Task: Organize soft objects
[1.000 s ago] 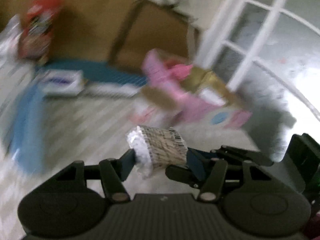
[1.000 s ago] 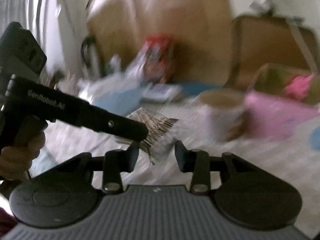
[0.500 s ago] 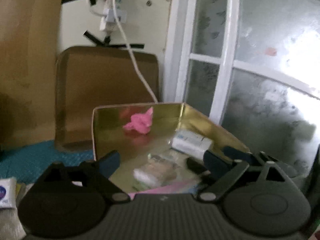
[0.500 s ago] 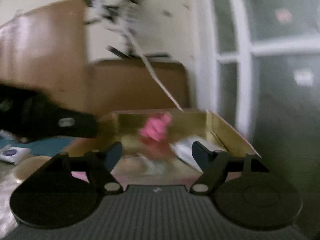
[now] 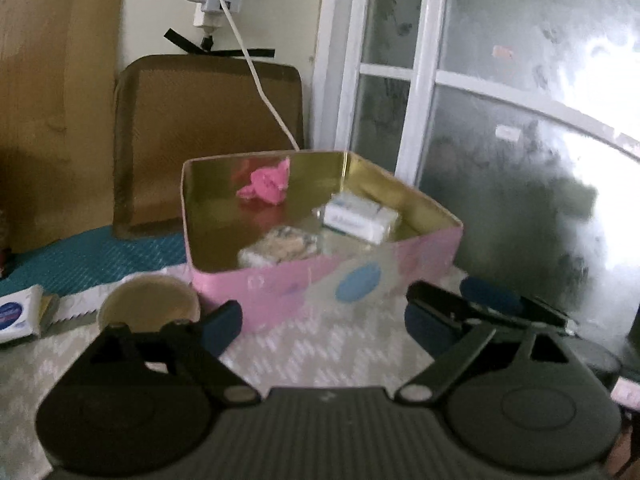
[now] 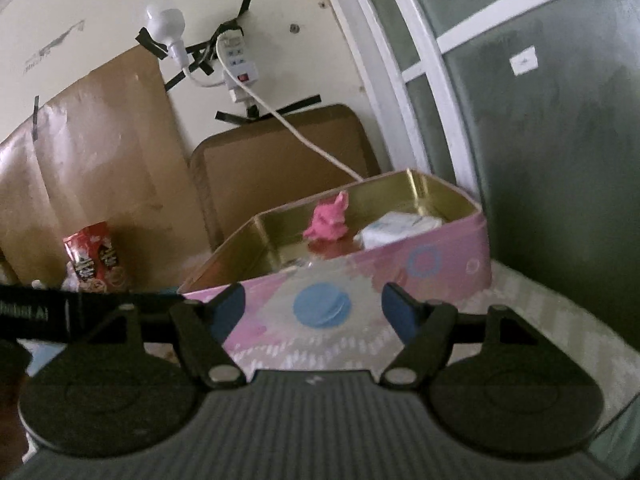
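Pink tin (image 5: 320, 280): stood open on the patterned cloth (image 5: 328, 356), gold inside, blue dots on the outer wall; also seen from the right wrist (image 6: 400, 268).
Pink soft toy (image 5: 266, 184): lay inside the tin near its back wall; from the right wrist (image 6: 328, 224) sat about mid-tin.
White packet (image 5: 356, 216): rested inside the tin toward its right side, beside the toy but apart from it (image 6: 400, 226).
Speckled bundle (image 5: 280, 246): lay inside the tin close to the front wall, possibly a wrapped soft pack; too blurred to name further.
Left gripper (image 5: 320, 320): hung just in front of the tin, spread wide, nothing between the blue pads; its black arm crossed the lower left of the right-wrist view (image 6: 80, 312).
Right gripper (image 6: 312, 310): faced the tin's front wall, likewise spread wide and empty; its tip showed at the right of the left-wrist view (image 5: 480, 304).
Paper cup (image 5: 148, 308): stood left of the tin, just beside it, behind the left gripper's left finger.
White box (image 5: 20, 316): lay at the far left edge on the cloth.
Red snack bag (image 6: 96, 258): stood upright by the brown cardboard (image 6: 100, 160), well left of the tin.
Power strip (image 6: 238, 68): taped to the wall, white cable (image 6: 304, 140) running down toward the tin's back.
Window (image 5: 500, 100): frosted panes in a white frame, right of the tin.
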The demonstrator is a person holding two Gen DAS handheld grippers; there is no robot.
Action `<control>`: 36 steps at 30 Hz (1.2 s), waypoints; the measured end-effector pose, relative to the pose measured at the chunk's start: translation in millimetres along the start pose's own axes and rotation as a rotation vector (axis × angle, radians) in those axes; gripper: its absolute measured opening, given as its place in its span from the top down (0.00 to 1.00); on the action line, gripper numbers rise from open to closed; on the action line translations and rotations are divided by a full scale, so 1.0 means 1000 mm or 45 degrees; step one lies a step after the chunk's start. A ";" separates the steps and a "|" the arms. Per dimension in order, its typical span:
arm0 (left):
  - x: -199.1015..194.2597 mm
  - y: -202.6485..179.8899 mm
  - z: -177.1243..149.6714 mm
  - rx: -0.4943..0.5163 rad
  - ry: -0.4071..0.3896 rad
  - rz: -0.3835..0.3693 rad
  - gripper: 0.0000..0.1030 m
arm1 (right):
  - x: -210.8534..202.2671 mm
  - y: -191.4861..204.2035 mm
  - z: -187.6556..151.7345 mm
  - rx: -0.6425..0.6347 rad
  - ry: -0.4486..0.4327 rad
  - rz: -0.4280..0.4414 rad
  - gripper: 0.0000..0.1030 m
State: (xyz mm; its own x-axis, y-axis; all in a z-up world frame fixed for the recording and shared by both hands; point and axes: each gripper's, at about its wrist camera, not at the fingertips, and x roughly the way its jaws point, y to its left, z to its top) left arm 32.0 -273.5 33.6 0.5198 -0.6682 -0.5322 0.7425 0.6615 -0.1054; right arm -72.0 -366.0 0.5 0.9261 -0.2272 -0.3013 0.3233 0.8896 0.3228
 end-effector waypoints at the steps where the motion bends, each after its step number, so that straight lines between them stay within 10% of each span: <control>1: -0.003 -0.002 -0.002 0.009 0.016 0.008 0.11 | -0.001 0.001 0.002 0.014 0.010 0.006 0.25; 23: -0.078 0.087 -0.052 -0.119 0.052 0.321 0.11 | 0.004 0.084 0.012 0.015 0.138 0.127 0.25; 36: -0.155 0.179 -0.138 -0.372 0.005 0.436 0.13 | 0.045 0.198 -0.042 -0.241 0.428 0.448 0.28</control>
State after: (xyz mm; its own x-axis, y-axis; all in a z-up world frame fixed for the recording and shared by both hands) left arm 26.1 -4.9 -18.4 0.7125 -0.3933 -0.5811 0.3772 0.9130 -0.1555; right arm 25.7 -183.1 13.3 0.8485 0.2108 -0.4854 -0.0663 0.9524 0.2977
